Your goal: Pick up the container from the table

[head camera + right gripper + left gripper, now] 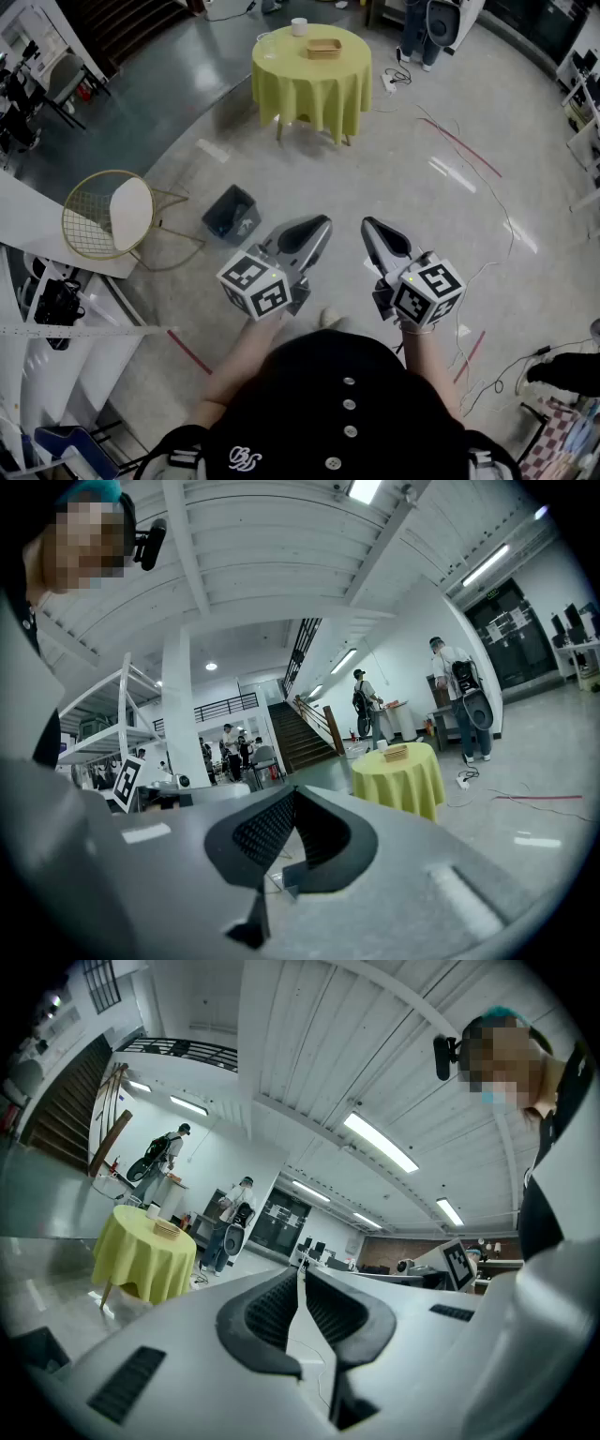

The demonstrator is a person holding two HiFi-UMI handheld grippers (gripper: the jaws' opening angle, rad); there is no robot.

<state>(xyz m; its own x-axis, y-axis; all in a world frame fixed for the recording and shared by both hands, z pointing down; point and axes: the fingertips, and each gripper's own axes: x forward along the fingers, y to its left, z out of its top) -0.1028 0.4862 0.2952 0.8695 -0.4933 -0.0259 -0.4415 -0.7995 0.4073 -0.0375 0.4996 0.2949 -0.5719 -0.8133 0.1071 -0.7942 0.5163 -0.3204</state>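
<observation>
You hold both claws out level in front of your chest, side by side and apart, aimed across the floor. Your left claw has its jaws pressed together with nothing between them, and your right claw is pressed together and empty as well. The container, shallow and tan, sits on the round desk under a yellow cloth, well apart from both claws, at the far side of the room. A white cup stands near it on the same desk. A dark bin rests on the floor just to the left of your left claw.
</observation>
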